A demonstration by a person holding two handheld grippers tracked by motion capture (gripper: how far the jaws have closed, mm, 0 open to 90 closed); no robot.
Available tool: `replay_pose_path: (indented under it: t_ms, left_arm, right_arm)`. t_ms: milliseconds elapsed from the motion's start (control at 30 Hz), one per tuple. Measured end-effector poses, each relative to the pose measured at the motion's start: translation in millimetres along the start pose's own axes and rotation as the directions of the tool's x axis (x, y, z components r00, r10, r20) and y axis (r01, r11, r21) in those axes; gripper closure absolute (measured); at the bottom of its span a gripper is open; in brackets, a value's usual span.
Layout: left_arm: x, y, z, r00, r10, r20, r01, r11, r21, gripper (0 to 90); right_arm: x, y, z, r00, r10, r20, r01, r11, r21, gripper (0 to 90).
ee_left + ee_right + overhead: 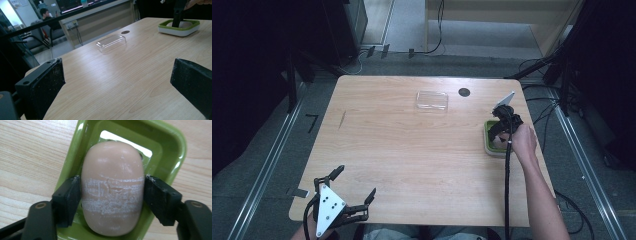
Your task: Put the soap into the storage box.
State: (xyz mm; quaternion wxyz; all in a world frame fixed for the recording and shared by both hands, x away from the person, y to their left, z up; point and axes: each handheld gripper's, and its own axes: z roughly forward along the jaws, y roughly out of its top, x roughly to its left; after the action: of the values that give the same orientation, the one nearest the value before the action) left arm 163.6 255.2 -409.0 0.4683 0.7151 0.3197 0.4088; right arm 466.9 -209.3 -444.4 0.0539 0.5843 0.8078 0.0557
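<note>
My right gripper [112, 195] has its two black jaws pressed against the flanks of a smooth, beige, oval bar of soap [112, 187], so I read it as clamped on that bar. The bar sits in a square green-rimmed plastic soap dish with a white base [172, 147], which stands near the table's right edge, about halfway along it. White scuffed bands run across the bar between the jaws.

What worries me here is slip. The bar is rounded and looks slick, and the jaws meet it on curved sides, so a lift could squirt it out forward or let it twist — a harder squeeze may only dent it. The dish looks light as well; if the soap sticks to it, the dish could rise or skid towards the right edge and off the light wooden table [412, 150].

My left gripper [343, 197] hovers over the near left corner with its jaws wide apart and nothing between them, too far off to steady the dish.

Counting outward: one bar of soap, one dish, two grippers. Towards the far edge lies one clear, rectangular plastic lid or shallow tray [432, 100], and just right of it one small dark round spot [464, 92] on the table — whether it is a hole or a cap I cannot tell.
</note>
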Motion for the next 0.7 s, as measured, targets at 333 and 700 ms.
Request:
replay_pose_path:
  t_ms: [333, 700]
  left_arm:
    - [-0.6, 0.1, 0.8, 1.0000, 0.000, 0.003, 0.000, 1.0000, 0.001, 0.0]
    - [-0.5, 0.0, 0.5, 1.0000, -0.001, 0.003, 0.001, 1.0000, 0.001, 0.0]
  right_arm:
    - [13.6, -2.6, -14.0, 0.9975, -0.058, -0.040, 0.059, 0.998, 0.009, 16.4]
    - [46.4, -10.0, -37.1, 0.9805, -0.179, -0.082, 0.179, 0.984, -0.009, 9.8]
